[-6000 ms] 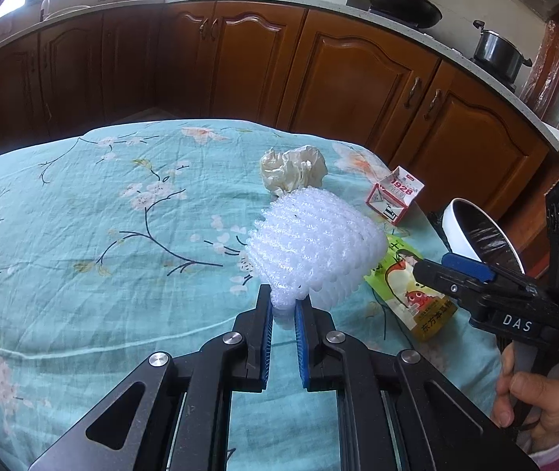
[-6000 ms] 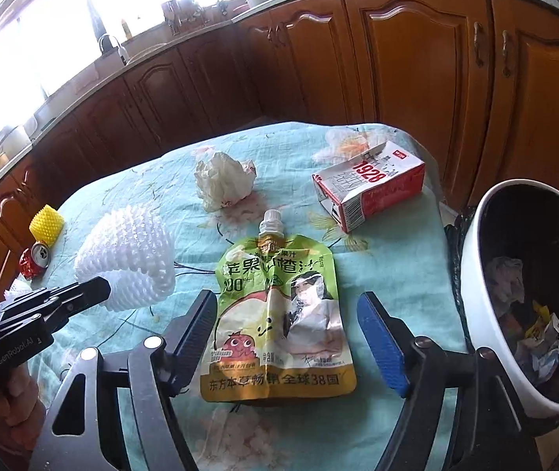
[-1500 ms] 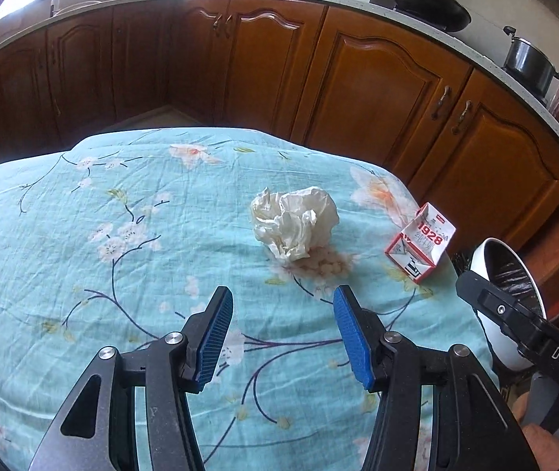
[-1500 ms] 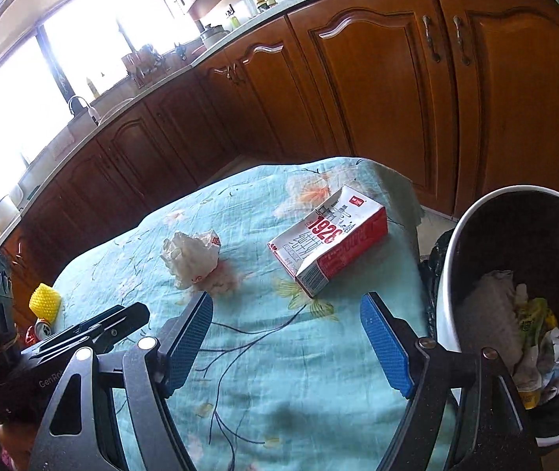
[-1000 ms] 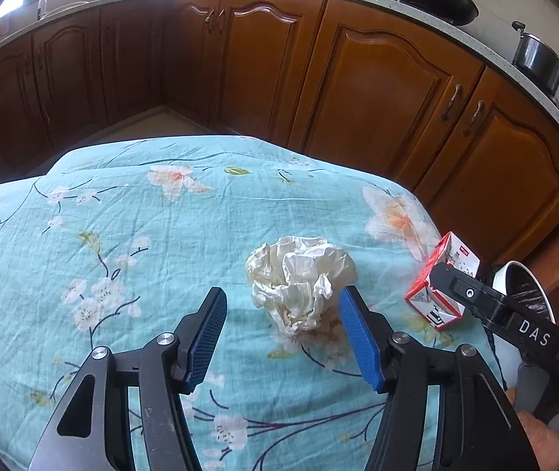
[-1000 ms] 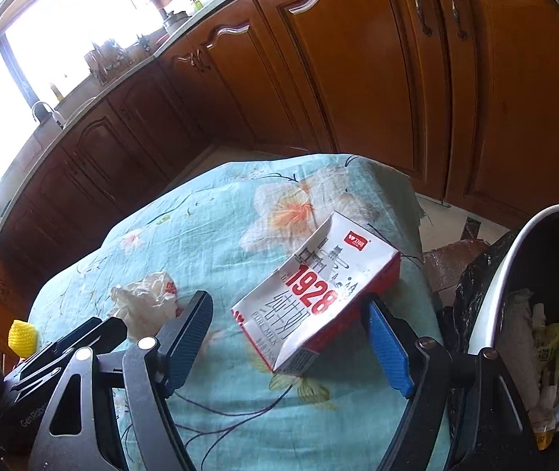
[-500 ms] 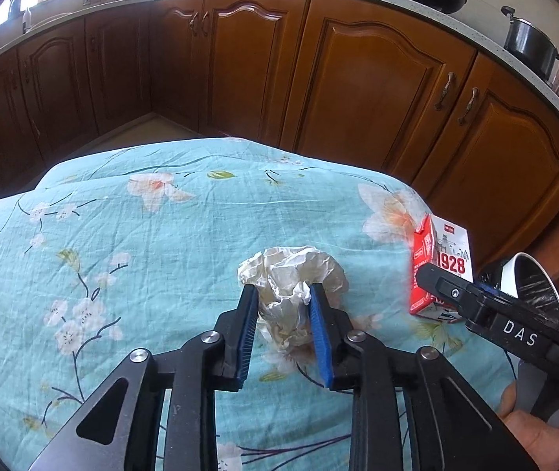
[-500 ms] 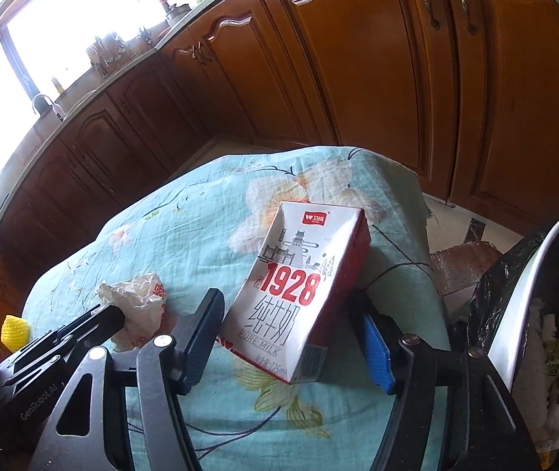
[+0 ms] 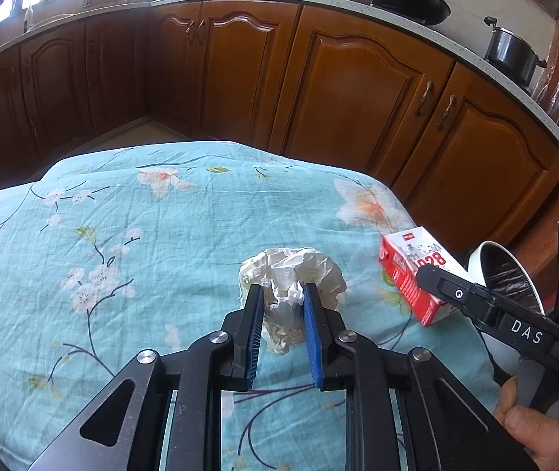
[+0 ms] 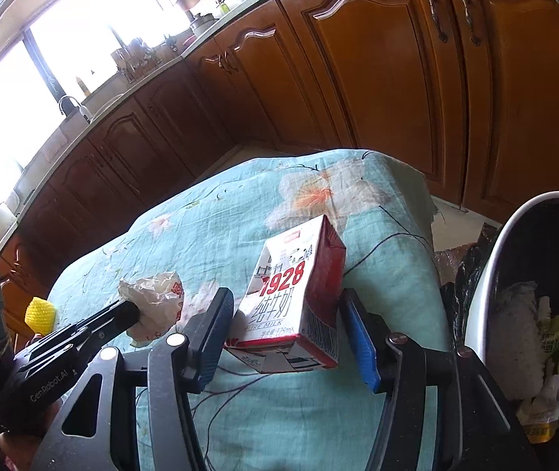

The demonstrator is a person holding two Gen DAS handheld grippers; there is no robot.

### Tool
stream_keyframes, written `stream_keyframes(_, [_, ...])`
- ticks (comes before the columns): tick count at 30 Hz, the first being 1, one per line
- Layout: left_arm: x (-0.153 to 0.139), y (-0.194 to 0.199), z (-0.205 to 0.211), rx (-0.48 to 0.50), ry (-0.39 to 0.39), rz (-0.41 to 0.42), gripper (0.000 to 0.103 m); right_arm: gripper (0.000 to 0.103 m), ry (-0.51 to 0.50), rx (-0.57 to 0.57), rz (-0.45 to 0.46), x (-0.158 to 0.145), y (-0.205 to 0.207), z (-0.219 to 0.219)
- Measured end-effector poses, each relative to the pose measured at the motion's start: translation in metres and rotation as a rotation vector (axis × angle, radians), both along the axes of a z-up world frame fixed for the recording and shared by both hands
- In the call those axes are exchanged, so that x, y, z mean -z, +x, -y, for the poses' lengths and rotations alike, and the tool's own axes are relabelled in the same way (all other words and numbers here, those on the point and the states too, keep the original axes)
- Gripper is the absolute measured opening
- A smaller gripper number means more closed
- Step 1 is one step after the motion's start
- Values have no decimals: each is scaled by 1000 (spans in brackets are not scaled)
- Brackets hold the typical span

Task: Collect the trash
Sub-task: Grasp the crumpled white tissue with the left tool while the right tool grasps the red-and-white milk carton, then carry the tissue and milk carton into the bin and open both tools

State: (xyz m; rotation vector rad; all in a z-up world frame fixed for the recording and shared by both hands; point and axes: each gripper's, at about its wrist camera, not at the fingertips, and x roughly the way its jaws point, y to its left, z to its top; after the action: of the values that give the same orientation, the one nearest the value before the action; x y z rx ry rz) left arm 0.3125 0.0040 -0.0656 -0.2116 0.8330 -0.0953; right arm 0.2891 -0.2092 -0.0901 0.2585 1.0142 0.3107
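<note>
My left gripper (image 9: 281, 294) is shut on a crumpled white paper wad (image 9: 293, 271) and holds it just above the teal floral tablecloth (image 9: 122, 243). The wad also shows in the right wrist view (image 10: 153, 306). My right gripper (image 10: 289, 327) is shut on a red and white "1928" milk carton (image 10: 295, 294), lifted off the cloth; the carton also shows in the left wrist view (image 9: 413, 271). The white trash bin (image 10: 487, 274) with a black liner stands at the right, with several pieces of trash inside.
A yellow foam net (image 10: 39, 310) lies at the far left of the table. Brown kitchen cabinets (image 9: 358, 90) ring the table's far side. The table's right edge drops off beside the bin (image 9: 479, 251).
Both grippers closed: the left on the paper wad, the right on the milk carton. The carton has been tipped up and lifted off the cloth.
</note>
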Motion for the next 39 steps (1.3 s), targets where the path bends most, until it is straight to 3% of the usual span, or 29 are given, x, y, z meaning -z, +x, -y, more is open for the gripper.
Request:
stream_keyframes(5, [-5, -18, 0, 4, 1, 13, 18, 33, -48, -36, -27, 3, -4, -4])
stream_keyframes(15, [-8, -34, -4, -6, 2, 0, 18, 45, -7, -61, -77, 18, 8, -7])
stream_keyframes(17, [-8, -33, -4, -6, 1, -1, 18, 51, -6, -76, -89, 19, 9, -8])
stream_keyframes(19, [-8, -33, -3, -5, 2, -1, 18, 63, -10, -83, -94, 21, 10, -10])
stream_keyframes(26, [-7, -34, -4, -8, 1, -8, 18, 64, -91, -126, -71, 21, 13, -25])
stream_keyframes(27, [-7, -35, -4, -10, 1, -9, 18, 62, -87, -133, -79, 23, 14, -26])
stream_keyframes(28, [-7, -35, -5, -13, 0, -11, 18, 53, -82, -138, -85, 25, 15, -26])
stream_keyframes(33, [-7, -35, -5, -14, -3, -13, 18, 52, -62, -123, -62, 19, 7, -22])
stream_keyframes(39, [-17, -35, 15, 29, -5, 6, 18, 52, -34, -96, -2, -8, -12, 1])
